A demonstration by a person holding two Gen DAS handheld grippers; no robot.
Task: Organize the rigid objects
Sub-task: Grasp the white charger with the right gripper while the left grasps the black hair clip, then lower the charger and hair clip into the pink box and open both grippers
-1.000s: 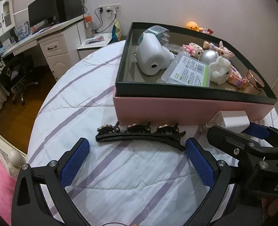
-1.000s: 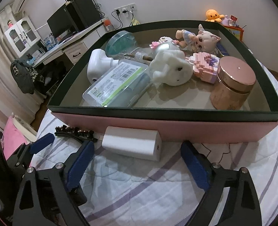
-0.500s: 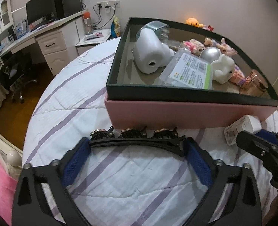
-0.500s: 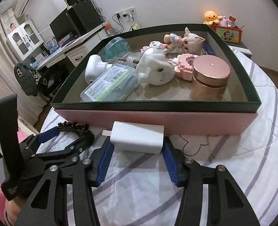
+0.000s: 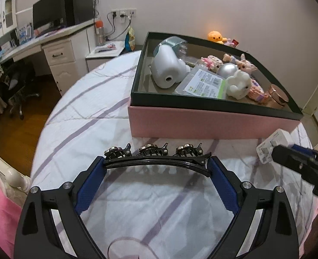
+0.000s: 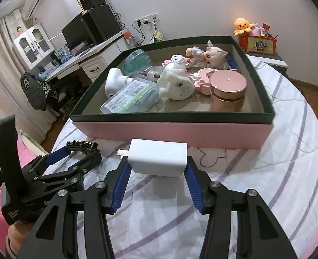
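Indoor light is falling from overhead, even and moderately bright, and both views are carrying a cool violet cast. The pale wall (image 6: 202, 6) is reading evenly lit, without hot spots. Soft shadows are lying beneath the pink box (image 6: 180, 132) and on the striped bedspread (image 5: 137, 205) between the jaws. A faint sheen is showing on the rose-gold jar lid (image 6: 228, 81). Fisheye distortion is bending straight edges outward, and black vignetting is closing the corners. The right border of the left-wrist view is smearing slightly; the centres are staying sharp.
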